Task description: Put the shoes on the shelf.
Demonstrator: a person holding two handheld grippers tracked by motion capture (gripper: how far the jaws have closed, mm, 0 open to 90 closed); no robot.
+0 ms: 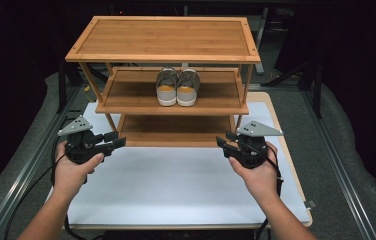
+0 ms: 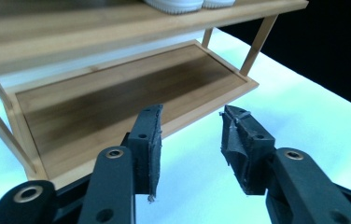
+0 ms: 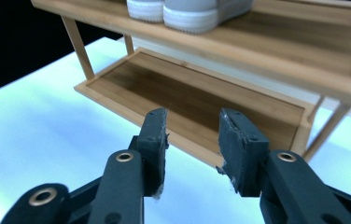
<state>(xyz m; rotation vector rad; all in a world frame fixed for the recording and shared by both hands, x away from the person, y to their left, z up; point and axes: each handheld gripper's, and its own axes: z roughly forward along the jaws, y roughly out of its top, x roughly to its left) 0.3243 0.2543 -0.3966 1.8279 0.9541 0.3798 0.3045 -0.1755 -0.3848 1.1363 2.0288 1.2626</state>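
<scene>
- The left gripper (image 1: pixel 117 140) hovers above the white surface (image 1: pixel 176 185), held in a hand (image 1: pixel 73 167); its jaws stand moderately apart with nothing between them.
- In the left gripper view the same gripper (image 2: pixel 190 140) aims at the front edge of the rack's bottom shelf (image 2: pixel 117 98), which lies just beyond the jaw tips.
- The right gripper (image 1: pixel 224 141) hovers opposite it, held in the other hand (image 1: pixel 257 172); its jaws also stand moderately apart and hold nothing.
- In the right gripper view that gripper (image 3: pixel 192 135) points at the front edge of the bottom shelf (image 3: pixel 197 100), just ahead of the jaw tips and not touching them.
- The wooden rack (image 1: pixel 163 37) stands on the surface ahead of both pairs of jaws, its lower front edge lying between the two grippers in the high view.
- The shoes (image 1: pixel 177 86), a grey pair with white soles, sit side by side on the middle shelf (image 1: pixel 126 95), above and beyond both pairs of jaws, well apart from them.
- The shoes' white soles (image 3: pixel 183 14) show above the right jaws at the top of that gripper's view, and again (image 2: pixel 187 3) above the left jaws.
- The rack's top shelf and bottom shelf carry nothing.
</scene>
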